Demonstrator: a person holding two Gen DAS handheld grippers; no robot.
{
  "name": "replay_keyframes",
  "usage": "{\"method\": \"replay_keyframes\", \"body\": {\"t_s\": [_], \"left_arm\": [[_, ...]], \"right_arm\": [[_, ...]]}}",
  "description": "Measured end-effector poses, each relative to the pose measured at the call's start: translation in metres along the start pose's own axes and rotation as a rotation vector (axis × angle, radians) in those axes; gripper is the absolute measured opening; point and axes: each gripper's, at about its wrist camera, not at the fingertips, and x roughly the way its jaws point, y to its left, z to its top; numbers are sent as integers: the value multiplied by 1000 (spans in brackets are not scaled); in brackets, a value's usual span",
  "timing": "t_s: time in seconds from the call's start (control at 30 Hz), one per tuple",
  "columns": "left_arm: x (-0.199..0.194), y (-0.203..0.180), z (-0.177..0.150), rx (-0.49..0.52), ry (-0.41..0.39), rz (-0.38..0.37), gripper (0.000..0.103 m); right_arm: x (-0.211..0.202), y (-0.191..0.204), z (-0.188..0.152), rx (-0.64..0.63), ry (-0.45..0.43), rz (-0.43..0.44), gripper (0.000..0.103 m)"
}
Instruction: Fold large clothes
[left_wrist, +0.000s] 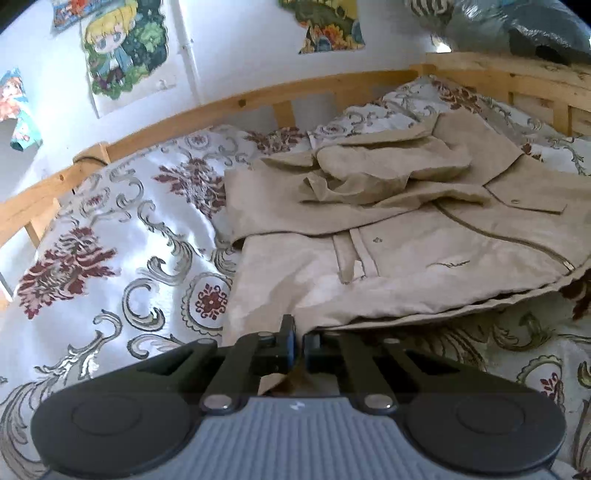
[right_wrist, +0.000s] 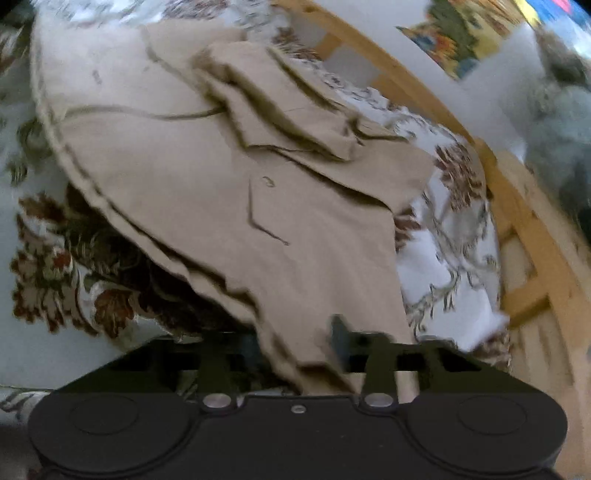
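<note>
Here, nearest the lens in each view, both tools grip the hem of the beige jacket (left_wrist: 406, 236). The left hand-held gripper (left_wrist: 299, 345) has its fingers pressed almost together on a corner of cloth, a scrap of which shows behind them. The right hand-held gripper (right_wrist: 295, 347) is blurred; fabric drapes between and over its fingers, so it appears to pinch the hem too, though its gap looks wider and the hold is less certain.

From the left tool the jacket spreads away toward 1 o'clock; from the right tool it runs toward 11 o'clock. So the garment lies between the two, and its long axis, hem to collar, points away from both toward the far rail. The held edge sits lifted, with shadow under it on the patterned bedspread (left_wrist: 110, 229).

Farther out, a folded sleeve (left_wrist: 388, 170) lies bunched across the chest, then the collar end near the wooden bed frame (left_wrist: 258, 99).

Neither tool looks nearer; the coming fold likely means carrying the hem straight forward toward 12 o'clock, both together.
</note>
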Motion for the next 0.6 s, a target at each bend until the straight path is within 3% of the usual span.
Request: {"method": "replay_keyframes", "body": {"t_s": [0.1,0.3,0.47,0.6], "left_arm": [[-14,0,-3,-19,-36,-5,2],[-64,2,-7,-15,-74,-27,2],[-105,19,-2,-48,-55,-54,2],[-116,31,6,-64,-17,-80,2]], "right_arm": [[-15,-2,1,15,-30,-9,7],[-65,-9,9,22,-93,-38,4],[-123,-4,11,-25,-136,-26,4],[-142,-4,9,5,-124,16,3]]}}
